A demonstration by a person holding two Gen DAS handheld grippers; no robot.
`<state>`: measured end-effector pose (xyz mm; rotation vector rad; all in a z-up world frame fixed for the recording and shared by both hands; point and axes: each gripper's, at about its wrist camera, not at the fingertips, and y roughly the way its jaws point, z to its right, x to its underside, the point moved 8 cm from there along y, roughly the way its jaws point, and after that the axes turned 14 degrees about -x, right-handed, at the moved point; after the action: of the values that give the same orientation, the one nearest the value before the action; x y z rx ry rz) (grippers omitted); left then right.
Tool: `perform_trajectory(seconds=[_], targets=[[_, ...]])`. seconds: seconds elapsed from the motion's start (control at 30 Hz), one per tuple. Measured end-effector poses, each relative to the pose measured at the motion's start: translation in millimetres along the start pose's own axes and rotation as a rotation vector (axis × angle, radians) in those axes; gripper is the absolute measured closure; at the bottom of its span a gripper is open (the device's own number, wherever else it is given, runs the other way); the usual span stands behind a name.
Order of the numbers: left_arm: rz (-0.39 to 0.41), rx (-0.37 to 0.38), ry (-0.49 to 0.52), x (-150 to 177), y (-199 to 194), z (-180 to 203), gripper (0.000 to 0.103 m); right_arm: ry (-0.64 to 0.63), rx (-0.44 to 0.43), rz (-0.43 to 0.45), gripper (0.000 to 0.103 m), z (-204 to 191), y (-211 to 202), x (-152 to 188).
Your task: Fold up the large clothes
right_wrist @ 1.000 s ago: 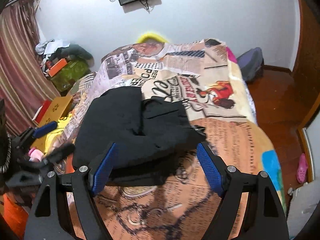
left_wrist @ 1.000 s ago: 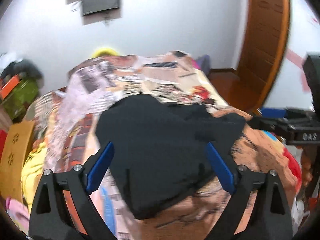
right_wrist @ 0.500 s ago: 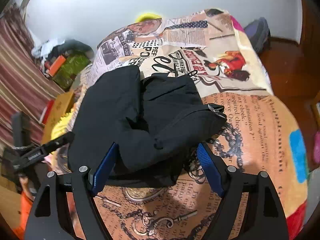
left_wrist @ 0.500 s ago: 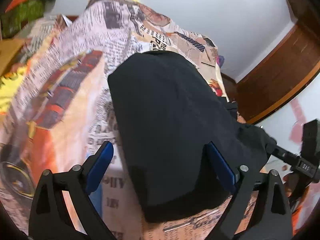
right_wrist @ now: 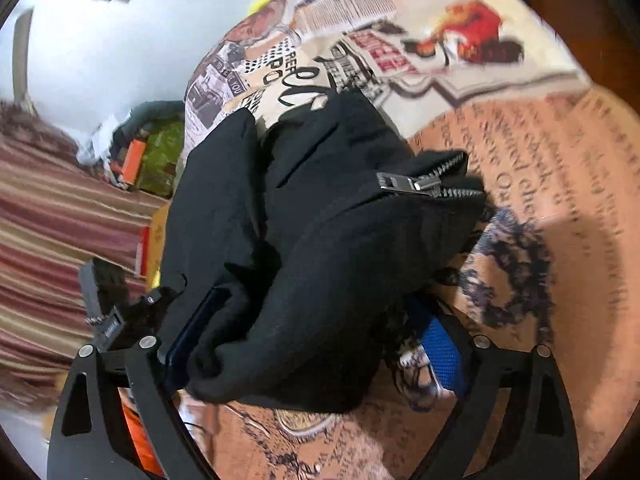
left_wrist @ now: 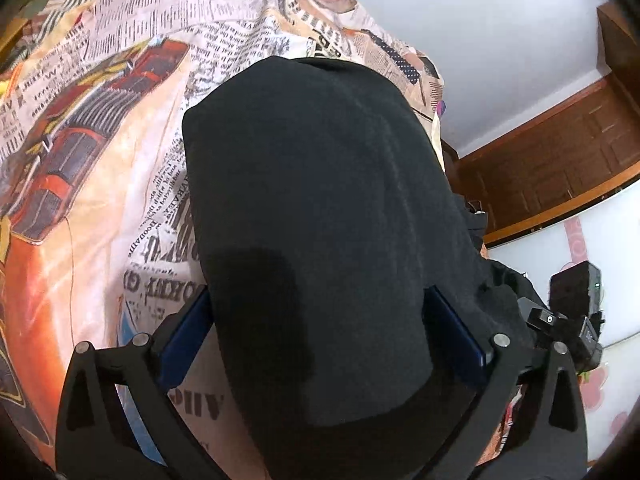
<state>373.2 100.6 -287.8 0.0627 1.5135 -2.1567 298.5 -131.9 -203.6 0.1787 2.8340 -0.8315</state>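
A big black jacket (left_wrist: 320, 200) lies on a bed with a newspaper-print bedspread (left_wrist: 100, 140). It is bunched up, not flat.

The left claw (left_wrist: 324, 332) is opening wide. The near end of the jacket sits between its two blue pads (left_wrist: 188, 328), but the pads do not squeeze it.

The right claw (right_wrist: 316, 344) is opening too. A thick fold of the jacket lies between its pads (right_wrist: 444, 344), and they do not pinch it. A silver zipper (right_wrist: 424, 182) shows on the top of the jacket, near its right edge.

The other claw peeks in at the side of each view.
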Motion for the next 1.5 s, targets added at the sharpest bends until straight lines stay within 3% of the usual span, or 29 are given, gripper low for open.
perform_trajectory(seconds=[0.2, 0.3, 0.43, 0.47, 0.6, 0.63, 0.8, 1.03, 1.3, 1.5], targets=[[-0.058, 0.016, -0.058, -6, 10, -6, 0.0, -0.008, -0.019, 0.014, 0.012, -7, 4, -3], [-0.08, 0.024, -0.069, -4, 11, -7, 0.0, 0.019, -0.042, 0.005, 0.021, -8, 8, -1], [-0.05, 0.004, -0.029, 0, 1, -2, 0.003, 0.012, -0.045, 0.004, 0.045, -14, 1, 1], [-0.038, -0.006, -0.013, 0, -4, 0, 0.007, 0.006, -0.043, 0.001, 0.049, -16, 0, 0], [-0.001, -0.033, 0.043, 4, -25, 7, 0.018, -0.045, -0.019, -0.02, 0.078, -28, -3, -2], [0.008, -0.038, 0.058, 5, -31, 8, 0.019, -0.053, -0.016, -0.022, 0.081, -32, -4, -2], [0.1, -0.066, 0.119, 2, -73, 12, 0.028, -0.091, -0.012, -0.03, 0.087, -51, 0, -9], [0.274, -0.101, 0.176, -27, -140, 5, 0.031, -0.255, -0.023, -0.028, 0.09, -122, 29, -26], [0.404, -0.15, 0.144, -90, -186, -56, 0.033, -0.361, -0.058, -0.041, 0.09, -177, 96, -55], [0.394, -0.177, 0.08, -137, -172, -126, 0.033, -0.398, -0.061, -0.069, 0.09, -195, 165, -69]])
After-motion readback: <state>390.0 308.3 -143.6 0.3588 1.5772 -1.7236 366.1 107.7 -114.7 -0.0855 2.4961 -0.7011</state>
